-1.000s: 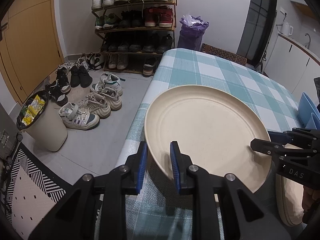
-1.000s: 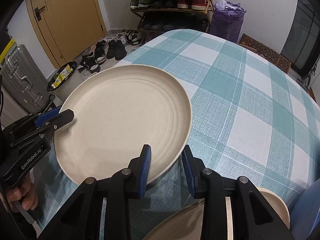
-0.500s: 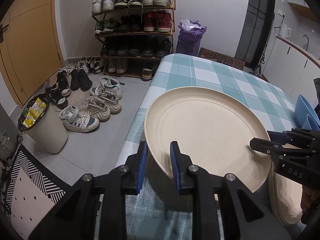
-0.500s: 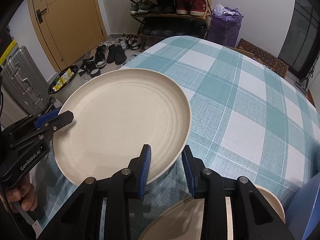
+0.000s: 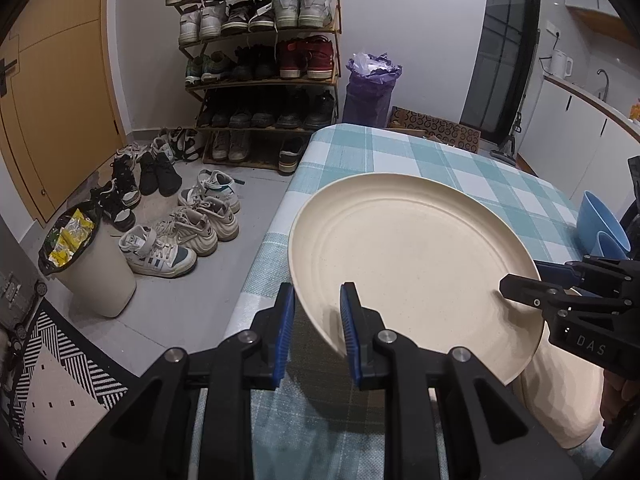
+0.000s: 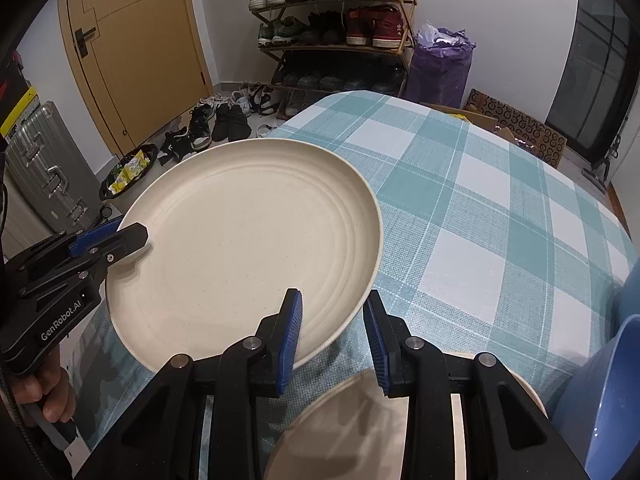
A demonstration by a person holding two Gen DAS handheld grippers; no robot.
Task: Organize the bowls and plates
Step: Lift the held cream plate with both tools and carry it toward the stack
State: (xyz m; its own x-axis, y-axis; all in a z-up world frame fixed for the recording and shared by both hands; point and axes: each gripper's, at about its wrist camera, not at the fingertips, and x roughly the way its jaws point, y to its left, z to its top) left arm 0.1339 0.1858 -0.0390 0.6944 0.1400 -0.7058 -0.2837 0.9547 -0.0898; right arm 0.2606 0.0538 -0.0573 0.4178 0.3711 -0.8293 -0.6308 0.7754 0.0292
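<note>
A large cream plate [image 5: 408,264] [image 6: 248,240] hangs tilted a little above the teal checked tablecloth [image 6: 480,216]. My left gripper [image 5: 317,330] is shut on its near-left rim, one blue pad on each face. In the right wrist view the same gripper [image 6: 120,236] bites the plate's left edge. My right gripper [image 6: 334,340] is shut on the opposite rim, and in the left wrist view it [image 5: 528,284] clamps the plate's right edge. A second cream plate [image 5: 560,396] [image 6: 360,420] lies on the table under the right gripper. Two blue bowls [image 5: 600,220] stand at the right, partly hidden.
The table's left edge [image 5: 264,264] drops to a floor strewn with shoes [image 5: 188,232]. A lined bin [image 5: 84,264] stands near it, with a shoe rack [image 5: 264,68] and a purple bag [image 5: 370,88] at the wall. A silver suitcase [image 6: 44,168] stands by the wooden door [image 6: 132,40].
Both grippers have risen a little with the cream plate between them. More of the second plate shows below the held one.
</note>
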